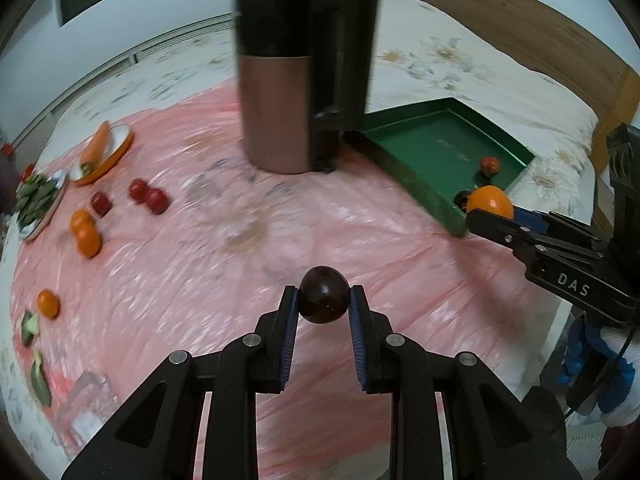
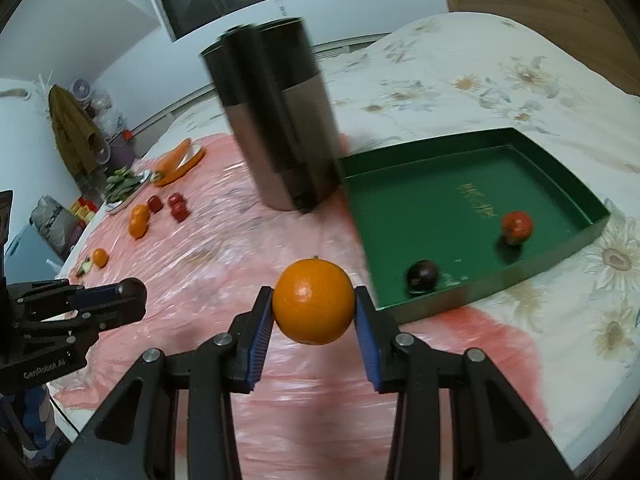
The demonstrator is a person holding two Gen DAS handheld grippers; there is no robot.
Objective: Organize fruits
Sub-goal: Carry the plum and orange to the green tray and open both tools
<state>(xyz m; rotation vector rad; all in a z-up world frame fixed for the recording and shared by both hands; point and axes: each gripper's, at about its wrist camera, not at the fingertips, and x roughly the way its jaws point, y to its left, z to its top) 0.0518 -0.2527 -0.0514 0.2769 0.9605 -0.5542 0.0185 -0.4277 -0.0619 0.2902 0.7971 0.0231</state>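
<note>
My left gripper (image 1: 323, 300) is shut on a dark purple plum (image 1: 323, 294), held above the pink cloth. My right gripper (image 2: 314, 307) is shut on an orange (image 2: 314, 302), just short of the green tray (image 2: 576, 184). The orange also shows in the left wrist view (image 1: 490, 201), at the tray's (image 1: 400, 156) near corner. In the tray lie a red fruit (image 2: 517, 227) and a dark plum (image 2: 423, 275). Loose oranges (image 1: 86, 236) and red fruits (image 1: 148, 195) lie on the cloth at the left.
A tall copper-and-black canister (image 1: 296, 80) stands mid-table beside the tray. Plates with a carrot (image 1: 102, 148) and greens (image 1: 36, 200) sit at the far left. Vegetable scraps (image 1: 38, 376) and a clear plastic item (image 1: 90, 404) lie at the near left edge.
</note>
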